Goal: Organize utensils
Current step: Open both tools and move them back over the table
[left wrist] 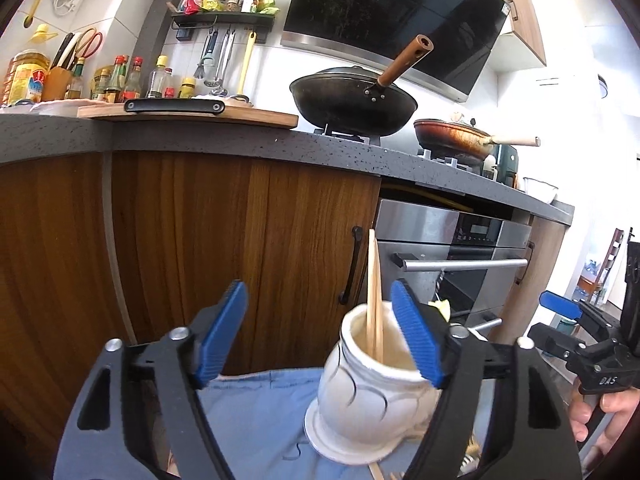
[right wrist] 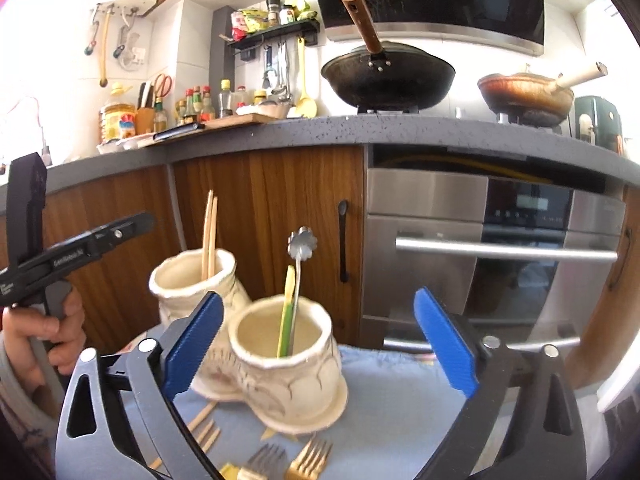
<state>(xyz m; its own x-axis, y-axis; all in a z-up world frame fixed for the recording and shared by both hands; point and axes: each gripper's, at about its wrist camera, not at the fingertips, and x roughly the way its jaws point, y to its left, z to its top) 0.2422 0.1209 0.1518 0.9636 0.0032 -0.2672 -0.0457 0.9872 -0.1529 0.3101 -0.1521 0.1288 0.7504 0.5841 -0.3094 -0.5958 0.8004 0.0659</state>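
Observation:
Two cream ceramic holders stand side by side on a blue cloth (right wrist: 392,400). The left holder (right wrist: 192,284) holds a pair of wooden chopsticks (right wrist: 209,236); it also shows in the left wrist view (left wrist: 372,384) with the chopsticks (left wrist: 375,300). The right holder (right wrist: 288,360) holds a green-handled utensil (right wrist: 287,312) and a metal flower-ended one (right wrist: 301,248). Forks (right wrist: 312,458) and wooden pieces (right wrist: 206,436) lie on the cloth in front. My left gripper (left wrist: 320,332) is open and empty beside the left holder. My right gripper (right wrist: 320,344) is open and empty around the right holder.
Wooden cabinets (right wrist: 260,216) and a steel oven (right wrist: 500,256) stand behind. The counter (right wrist: 360,128) carries a black wok (right wrist: 388,80), a brown pan (right wrist: 528,96), a cutting board (left wrist: 188,116) and bottles. The other gripper shows at the right edge of the left wrist view (left wrist: 576,340).

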